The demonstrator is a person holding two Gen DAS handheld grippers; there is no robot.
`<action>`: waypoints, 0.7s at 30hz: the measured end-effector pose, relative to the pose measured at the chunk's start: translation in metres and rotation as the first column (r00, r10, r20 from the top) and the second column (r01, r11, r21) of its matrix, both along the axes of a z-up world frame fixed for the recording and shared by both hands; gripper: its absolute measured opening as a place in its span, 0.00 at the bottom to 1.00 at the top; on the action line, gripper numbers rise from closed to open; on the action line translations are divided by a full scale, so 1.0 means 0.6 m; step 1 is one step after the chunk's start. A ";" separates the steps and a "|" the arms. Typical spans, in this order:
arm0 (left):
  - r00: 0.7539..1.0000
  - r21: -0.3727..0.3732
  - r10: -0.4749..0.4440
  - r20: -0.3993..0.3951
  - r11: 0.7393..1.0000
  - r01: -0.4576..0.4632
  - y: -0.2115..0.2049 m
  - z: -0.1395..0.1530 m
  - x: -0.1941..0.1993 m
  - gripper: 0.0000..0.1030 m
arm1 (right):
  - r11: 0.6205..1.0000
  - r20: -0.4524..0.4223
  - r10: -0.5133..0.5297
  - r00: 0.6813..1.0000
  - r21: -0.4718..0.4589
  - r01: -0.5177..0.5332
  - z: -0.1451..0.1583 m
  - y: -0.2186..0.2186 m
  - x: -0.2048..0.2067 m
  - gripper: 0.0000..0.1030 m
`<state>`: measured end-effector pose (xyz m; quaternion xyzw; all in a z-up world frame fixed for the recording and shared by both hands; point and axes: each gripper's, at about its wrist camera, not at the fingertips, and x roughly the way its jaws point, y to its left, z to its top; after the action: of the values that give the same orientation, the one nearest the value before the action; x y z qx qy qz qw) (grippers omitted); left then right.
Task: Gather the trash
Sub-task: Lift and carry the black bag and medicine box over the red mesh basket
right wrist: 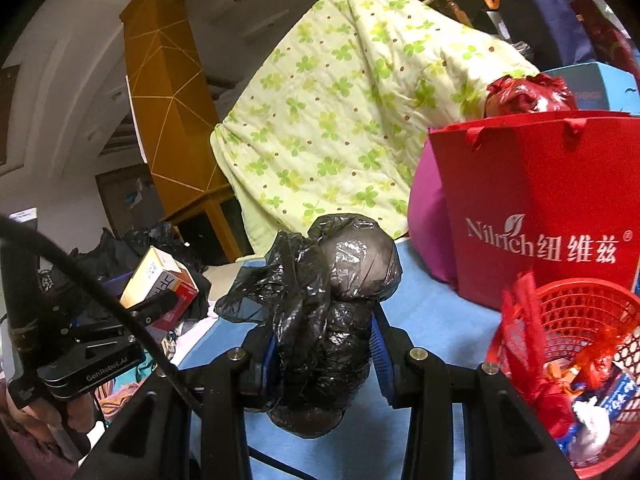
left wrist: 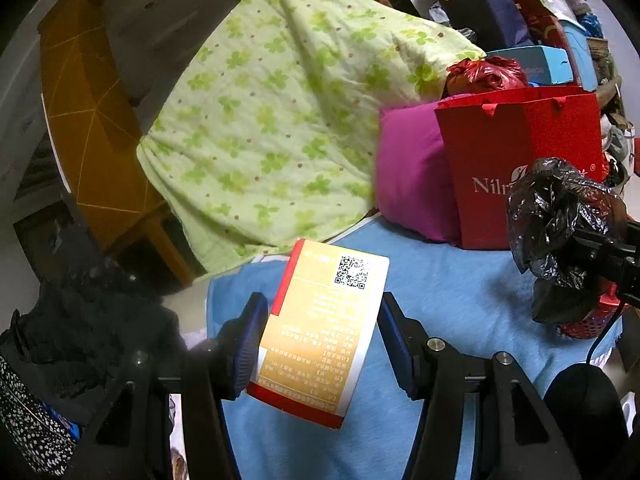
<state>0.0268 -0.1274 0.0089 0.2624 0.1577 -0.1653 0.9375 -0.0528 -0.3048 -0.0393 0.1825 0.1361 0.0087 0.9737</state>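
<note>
A carton [left wrist: 320, 332] is gripped by the left gripper [left wrist: 318, 344], frame centre; a black bag [right wrist: 320, 320] by the right gripper [right wrist: 320, 344]. Both are lifted, neither yet binned; the red basket [right wrist: 580, 304], lower right, is judged likely.

A blue sheet [left wrist: 460, 280] is covering the bed, and lying directly on it are a magenta pillow [left wrist: 412, 184], an upright red paper bag [right wrist: 540, 208], a red mesh basket [right wrist: 580, 312] and a green clover-print quilt [left wrist: 272, 120].
</note>
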 end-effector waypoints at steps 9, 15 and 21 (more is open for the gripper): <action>0.999 0.008 -0.035 0.003 0.999 0.035 -0.029 0.007 -0.019 0.57 | 1.000 0.037 -0.030 0.999 0.004 0.030 0.017 -0.019 -0.045 0.41; 0.998 0.012 -0.062 -0.003 0.998 0.062 -0.053 0.007 -0.031 0.57 | 0.998 0.056 -0.061 0.997 0.006 0.061 0.027 -0.036 -0.079 0.41; 0.996 0.011 -0.090 -0.007 0.996 0.090 -0.078 0.008 -0.047 0.57 | 0.995 0.067 -0.101 0.993 0.010 0.100 0.032 -0.057 -0.108 0.41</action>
<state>-0.0014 -0.1740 0.0136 0.2738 0.1495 -0.2072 0.9272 -0.1176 -0.3390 -0.0200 0.1920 0.0937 -0.0337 0.9763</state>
